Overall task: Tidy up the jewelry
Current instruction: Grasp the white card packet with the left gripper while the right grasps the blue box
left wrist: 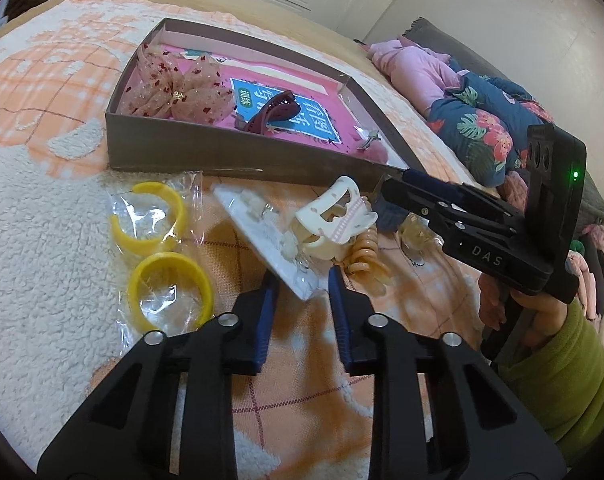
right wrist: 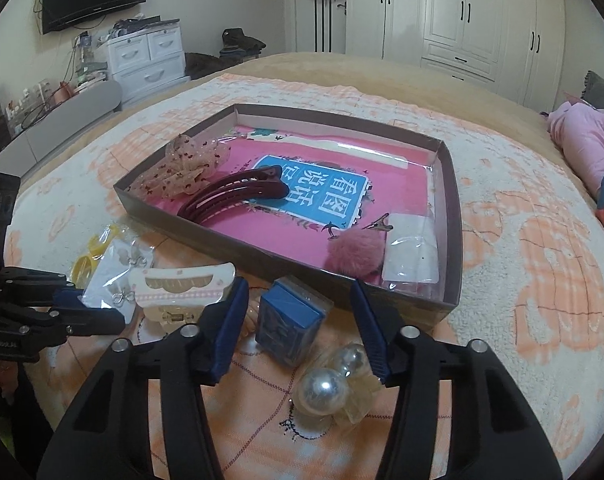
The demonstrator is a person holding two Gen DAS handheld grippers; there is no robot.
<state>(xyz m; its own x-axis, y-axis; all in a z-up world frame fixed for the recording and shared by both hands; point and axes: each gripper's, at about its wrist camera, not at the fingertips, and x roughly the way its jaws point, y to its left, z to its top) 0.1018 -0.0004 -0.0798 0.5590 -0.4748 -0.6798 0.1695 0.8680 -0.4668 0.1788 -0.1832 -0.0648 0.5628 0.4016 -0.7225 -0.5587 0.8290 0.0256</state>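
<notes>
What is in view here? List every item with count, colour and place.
Box: one, brown, on the blanket.
Bow: one, sheer pink, box's far-left corner.
Hair clip: one, maroon, inside box.
Pompom clip: one, pink, box's near side.
Bangles: two, yellow, bagged, on blanket.
Earring card: one, white, beside bangles.
Claw clip: one, cream, on the card.
Small box: one, blue, between right fingers.
Pearl ornament: one, white, near right gripper.
Blanket: one, peach-white.
Left gripper: open.
Right gripper: open.
</notes>
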